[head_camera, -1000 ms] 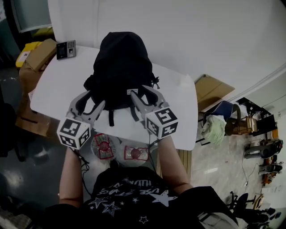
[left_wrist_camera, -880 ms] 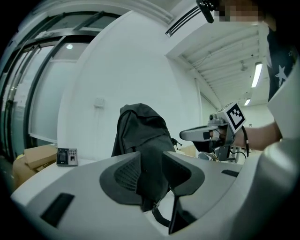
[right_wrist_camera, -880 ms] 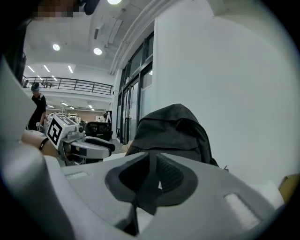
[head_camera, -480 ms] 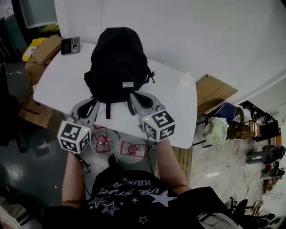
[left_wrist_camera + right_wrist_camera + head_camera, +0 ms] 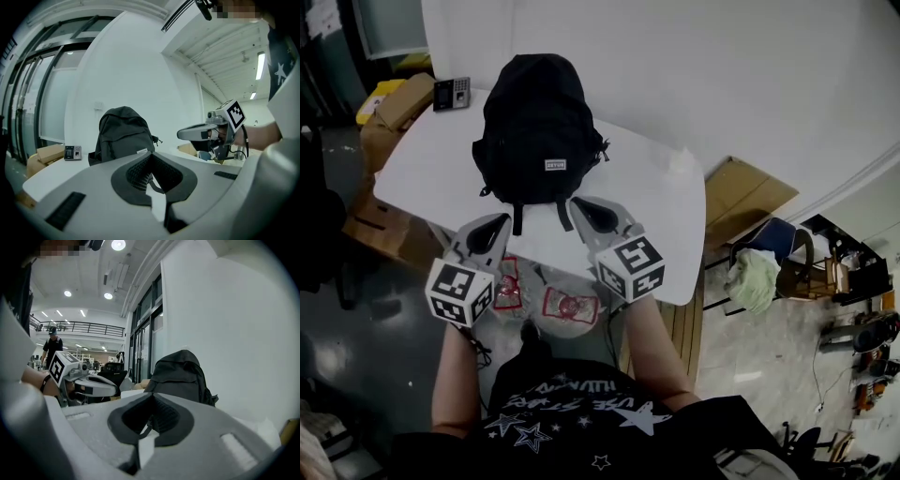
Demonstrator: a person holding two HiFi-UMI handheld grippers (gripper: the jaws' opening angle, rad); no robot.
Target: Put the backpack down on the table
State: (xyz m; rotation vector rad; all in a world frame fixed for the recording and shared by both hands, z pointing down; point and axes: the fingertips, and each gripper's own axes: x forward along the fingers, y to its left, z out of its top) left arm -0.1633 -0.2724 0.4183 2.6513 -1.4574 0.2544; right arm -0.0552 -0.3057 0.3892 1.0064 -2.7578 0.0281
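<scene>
The black backpack (image 5: 539,131) stands upright on the white table (image 5: 422,173), its straps trailing toward the near edge. My left gripper (image 5: 495,221) sits back from the pack at the table's front edge; its jaws have just closed with nothing between them. My right gripper (image 5: 578,204) is level with it on the right, also shut and empty. In the left gripper view the backpack (image 5: 123,133) stands ahead beyond my shut jaws, with the right gripper (image 5: 187,134) beside it. The right gripper view shows the backpack (image 5: 180,376) ahead and the left gripper (image 5: 110,389) to its left.
A small black keypad device (image 5: 451,93) lies on the table's far left corner. Cardboard boxes (image 5: 394,103) stand off that corner. A white wall (image 5: 675,66) runs behind the table. A brown board (image 5: 741,192) and a chair with cloth (image 5: 759,267) are to the right.
Both grippers let go of the backpack's straps, drew back toward the table's near edge and shut. The backpack stays standing on the table.
</scene>
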